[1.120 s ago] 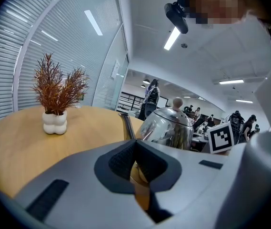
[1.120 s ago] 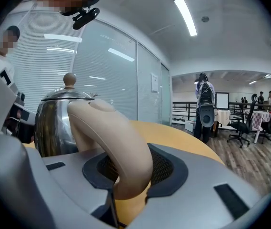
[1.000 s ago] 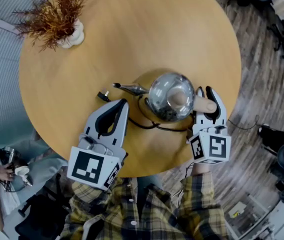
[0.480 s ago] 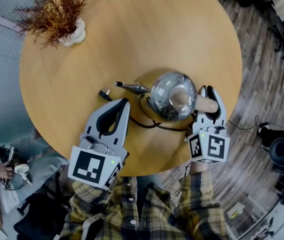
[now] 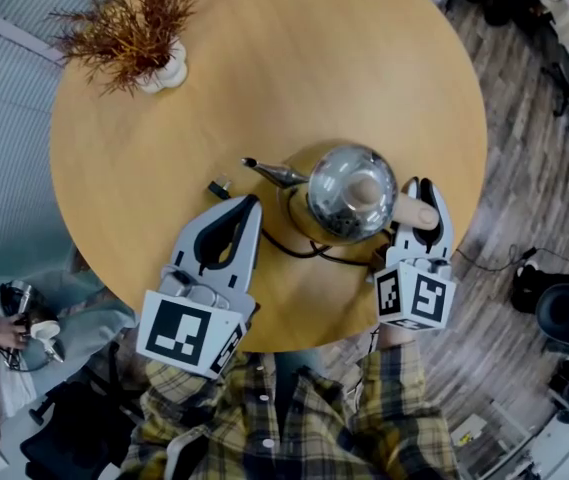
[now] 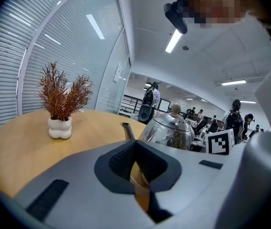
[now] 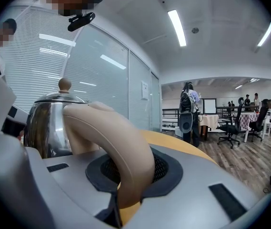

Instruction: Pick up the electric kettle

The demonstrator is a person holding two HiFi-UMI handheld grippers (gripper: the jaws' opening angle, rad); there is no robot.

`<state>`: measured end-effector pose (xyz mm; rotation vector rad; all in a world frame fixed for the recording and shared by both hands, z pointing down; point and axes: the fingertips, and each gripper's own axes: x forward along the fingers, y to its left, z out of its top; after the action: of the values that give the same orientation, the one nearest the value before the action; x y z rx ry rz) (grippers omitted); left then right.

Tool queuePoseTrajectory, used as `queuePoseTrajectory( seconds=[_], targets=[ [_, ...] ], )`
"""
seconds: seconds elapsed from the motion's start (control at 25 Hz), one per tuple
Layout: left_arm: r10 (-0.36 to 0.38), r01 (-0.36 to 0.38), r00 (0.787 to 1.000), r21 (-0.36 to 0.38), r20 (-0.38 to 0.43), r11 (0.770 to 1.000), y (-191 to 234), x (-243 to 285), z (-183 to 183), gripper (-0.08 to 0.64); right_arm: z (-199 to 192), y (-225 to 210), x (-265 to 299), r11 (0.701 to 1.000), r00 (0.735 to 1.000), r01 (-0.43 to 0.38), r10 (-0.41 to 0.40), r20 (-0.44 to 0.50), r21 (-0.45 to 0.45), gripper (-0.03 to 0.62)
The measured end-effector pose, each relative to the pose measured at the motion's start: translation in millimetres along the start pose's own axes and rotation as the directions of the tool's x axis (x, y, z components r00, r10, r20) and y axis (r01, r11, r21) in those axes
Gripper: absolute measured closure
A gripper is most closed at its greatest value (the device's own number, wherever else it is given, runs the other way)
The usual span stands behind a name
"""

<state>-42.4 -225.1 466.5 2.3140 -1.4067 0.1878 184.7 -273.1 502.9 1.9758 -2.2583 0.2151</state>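
The steel electric kettle stands on the round wooden table, its spout pointing left and its beige handle pointing right. My right gripper is shut on that handle, one finger on each side. In the right gripper view the handle curves down between the pads of the right gripper, with the kettle body behind it. My left gripper hovers left of the kettle, shut and holding nothing. Ahead of the left gripper I see the kettle.
A white vase of dried red plants stands at the table's far left. The kettle's black cord loops along the near side, and its plug lies by the left fingertips. The table edge and wood floor lie just right of the right gripper.
The right jaws have narrowed onto the kettle handle. The kettle still rests on the table, and the left gripper has barely moved. The head view has shifted slightly.
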Motion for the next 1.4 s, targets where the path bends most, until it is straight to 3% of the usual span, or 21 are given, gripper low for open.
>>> queuePoseTrajectory(
  seconds=[0.84,1.4],
  targets=[
    [0.042,-0.043,0.997,0.011,0.071,0.999,6.9,-18.2,43.8,0.558,45.9,-1.4,-0.5,1.000,0.999,-0.007,0.008,0.038,-0.031,0.508],
    [0.063,-0.065,0.987,0.010,0.145,0.998,10.7,-60.4,105.4,0.558,121.8,10.1,-33.0,0.999,0.996,-0.050,0.051,0.075,-0.006,0.508]
  ],
)
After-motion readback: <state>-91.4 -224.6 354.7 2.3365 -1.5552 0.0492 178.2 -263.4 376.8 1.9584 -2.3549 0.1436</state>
